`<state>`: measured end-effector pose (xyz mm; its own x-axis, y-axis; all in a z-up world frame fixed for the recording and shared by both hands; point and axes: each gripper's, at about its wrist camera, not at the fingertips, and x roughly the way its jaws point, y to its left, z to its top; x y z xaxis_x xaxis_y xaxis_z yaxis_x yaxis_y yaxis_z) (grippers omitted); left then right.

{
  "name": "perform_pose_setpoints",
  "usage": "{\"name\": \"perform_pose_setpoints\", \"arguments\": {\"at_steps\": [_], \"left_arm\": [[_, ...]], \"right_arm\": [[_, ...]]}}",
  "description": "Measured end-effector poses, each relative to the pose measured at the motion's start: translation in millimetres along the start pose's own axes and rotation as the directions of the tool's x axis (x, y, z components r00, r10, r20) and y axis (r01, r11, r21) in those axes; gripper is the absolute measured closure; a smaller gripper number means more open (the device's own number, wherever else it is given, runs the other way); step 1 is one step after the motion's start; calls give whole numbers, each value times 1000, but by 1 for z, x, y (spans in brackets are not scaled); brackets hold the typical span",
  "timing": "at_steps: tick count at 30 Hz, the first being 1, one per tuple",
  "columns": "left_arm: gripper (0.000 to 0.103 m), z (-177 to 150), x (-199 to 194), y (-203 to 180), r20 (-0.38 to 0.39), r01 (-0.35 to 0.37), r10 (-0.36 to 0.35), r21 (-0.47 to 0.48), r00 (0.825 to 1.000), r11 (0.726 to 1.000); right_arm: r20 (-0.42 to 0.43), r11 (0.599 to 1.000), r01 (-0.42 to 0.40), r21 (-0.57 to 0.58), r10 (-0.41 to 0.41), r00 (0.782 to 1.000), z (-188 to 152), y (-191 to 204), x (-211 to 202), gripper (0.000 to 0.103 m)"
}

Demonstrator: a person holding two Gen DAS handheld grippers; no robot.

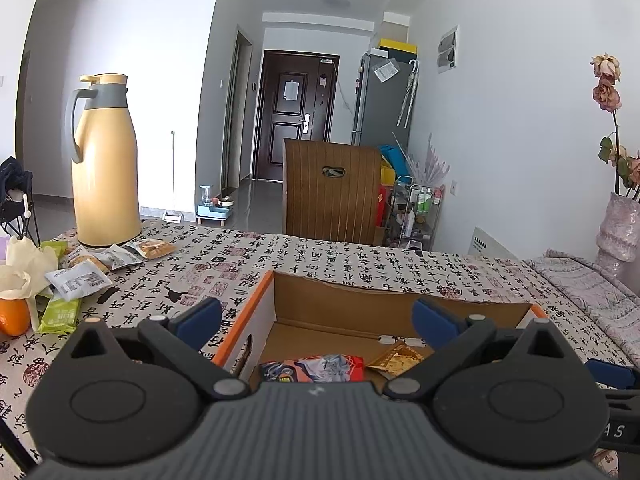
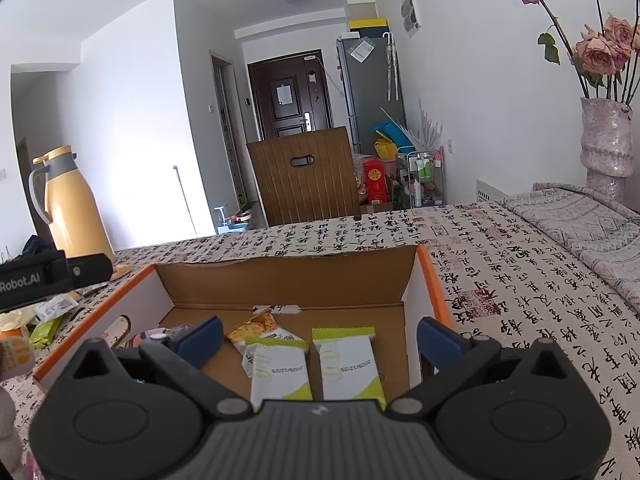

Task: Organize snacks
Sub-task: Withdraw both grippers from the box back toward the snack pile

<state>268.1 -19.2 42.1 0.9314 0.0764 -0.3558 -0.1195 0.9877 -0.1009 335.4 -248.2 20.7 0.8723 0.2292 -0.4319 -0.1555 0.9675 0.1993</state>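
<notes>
Lying flat side by side in the cardboard box (image 2: pixel 424 280), two green-white snack packets (image 2: pixel 347 364) are pointed lengthwise away, with both grippers' jaws spread wide, empty.

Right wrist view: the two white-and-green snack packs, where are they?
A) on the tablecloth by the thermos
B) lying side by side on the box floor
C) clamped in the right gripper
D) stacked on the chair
B: the two white-and-green packs lie flat, side by side, on the floor of the cardboard box, with the right gripper open above them and holding nothing.
</notes>
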Motion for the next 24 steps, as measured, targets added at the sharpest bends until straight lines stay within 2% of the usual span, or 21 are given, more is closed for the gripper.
{"name": "perform_pose_setpoints", "arguments": {"at_steps": [11,16,24], "left_arm": [[0,21,-26,1,33,10,-10,-17,999,1000],[0,27,-51,5,64,20,-19,-14,998,1000],[0,12,-82,19,37,31,-30,-23,999,999]], "right_arm": [[-5,1000,16,15,-16,1000,7,-4,1,0],[15,1000,12,13,-12,1000,11,-1,-15,0],[31,1000,-5,3,5,1000,0,7,-54,0]]}}
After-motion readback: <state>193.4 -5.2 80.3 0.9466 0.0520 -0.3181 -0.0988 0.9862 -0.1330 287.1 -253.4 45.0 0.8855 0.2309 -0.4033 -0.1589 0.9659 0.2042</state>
